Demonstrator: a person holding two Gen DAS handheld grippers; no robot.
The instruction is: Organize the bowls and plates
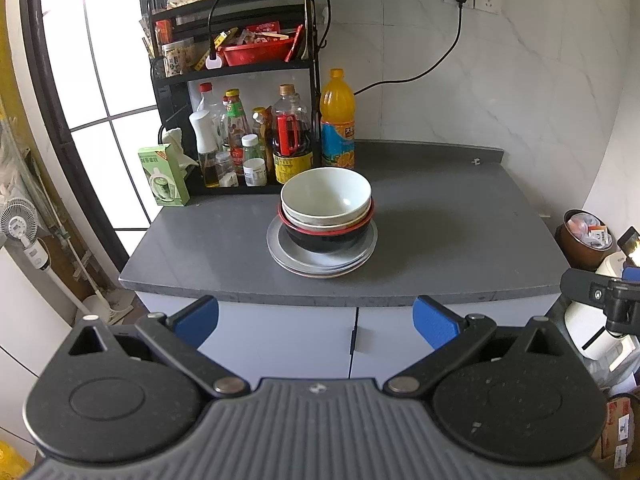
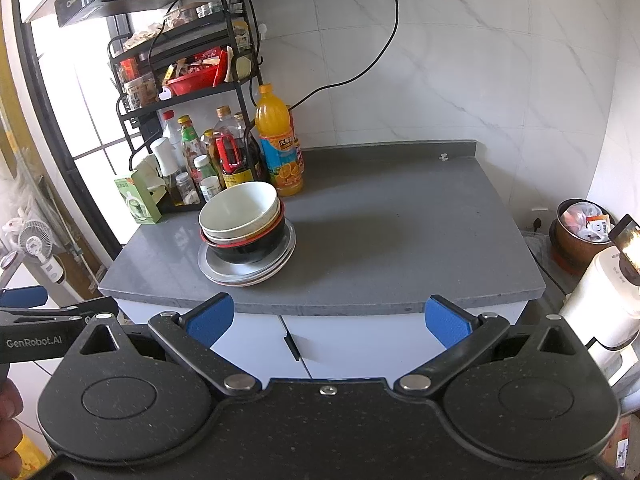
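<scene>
A single stack stands on the grey countertop [image 1: 440, 240] [image 2: 400, 248]. At its base lie the grey and white plates [image 1: 320, 266] [image 2: 244, 274]. On them sits a black bowl with a red rim [image 1: 328, 238] [image 2: 248, 250], holding a beige bowl, and a white bowl [image 1: 326, 196] [image 2: 239, 210] nests on top. My left gripper [image 1: 316, 322] hangs open in front of the counter edge, short of the stack, with nothing between its blue pads. My right gripper [image 2: 329, 318] is open too, held back off the counter, empty.
A black rack [image 1: 236, 72] [image 2: 184, 72] with sauce bottles and an orange juice bottle [image 1: 338, 120] [image 2: 280, 144] stands behind the stack. A green box [image 1: 164, 174] [image 2: 136, 200] sits at the left. A power cord runs down the wall. A bin [image 2: 580, 228] is at the right.
</scene>
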